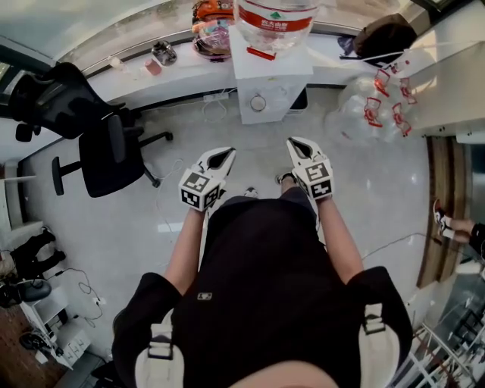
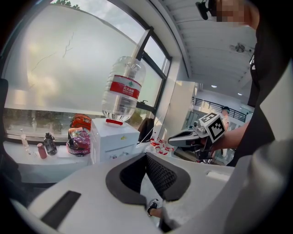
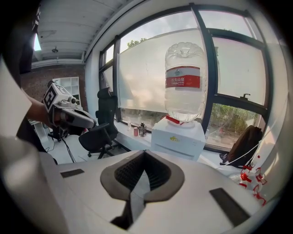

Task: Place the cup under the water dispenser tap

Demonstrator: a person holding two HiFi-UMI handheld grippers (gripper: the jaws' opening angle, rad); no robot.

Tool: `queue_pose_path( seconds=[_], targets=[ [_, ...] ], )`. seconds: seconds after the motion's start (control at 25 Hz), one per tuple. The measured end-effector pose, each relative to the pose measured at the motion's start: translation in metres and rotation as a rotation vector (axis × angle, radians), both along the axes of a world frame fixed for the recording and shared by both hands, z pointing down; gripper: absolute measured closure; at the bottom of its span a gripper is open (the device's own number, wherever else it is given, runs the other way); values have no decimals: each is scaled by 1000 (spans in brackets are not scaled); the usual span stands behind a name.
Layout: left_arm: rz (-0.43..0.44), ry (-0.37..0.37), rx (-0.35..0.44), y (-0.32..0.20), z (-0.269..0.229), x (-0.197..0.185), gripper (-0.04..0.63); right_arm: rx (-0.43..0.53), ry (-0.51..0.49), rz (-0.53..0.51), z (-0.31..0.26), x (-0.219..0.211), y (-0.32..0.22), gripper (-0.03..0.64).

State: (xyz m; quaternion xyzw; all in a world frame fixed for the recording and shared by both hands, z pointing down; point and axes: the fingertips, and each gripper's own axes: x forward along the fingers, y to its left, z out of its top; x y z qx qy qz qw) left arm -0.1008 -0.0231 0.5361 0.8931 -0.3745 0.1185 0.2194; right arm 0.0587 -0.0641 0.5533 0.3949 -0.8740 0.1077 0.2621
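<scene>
The person stood on the pale floor (image 1: 189,250) facing the white water dispenser (image 1: 261,72), which sat against the window ledge (image 1: 182,76) with a large clear bottle (image 1: 274,19) bearing a red label upended on top of it. Both grippers were held out in front of the body, side by side and well apart from the dispenser. The left gripper (image 1: 225,152) had its jaws together with nothing between the ribbed pads; in its own view only the floor and a shoe showed through the gap behind the tips. The right gripper (image 1: 295,142) likewise had its jaws closed on nothing, its tips aimed toward the dispenser's front. No cup was in either gripper, and none stood at the dispenser's front. A small pink cup-like container (image 1: 154,67) stood on the ledge to the left of the dispenser, just beside a darker glass jar (image 1: 164,53); whether it was the cup meant could not be told. Nearer the dispenser on the same ledge lay a colourful rounded bundle (image 1: 212,34). A black office chair (image 1: 110,151) stood on the floor to the left, and a dark bag (image 1: 385,34) rested on the ledge to the right of the dispenser.
</scene>
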Motion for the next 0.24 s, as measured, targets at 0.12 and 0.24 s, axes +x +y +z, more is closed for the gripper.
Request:
queue_pose_path(
  seconds=[0.12,0.24],
  targets=[
    [5,9,-1,-4,-2,3,597,33,-5,2,-10,-3,-4,623],
    [13,16,1,-4,-5,10,595,23,-1,-5,-8,0,3,622]
  ],
)
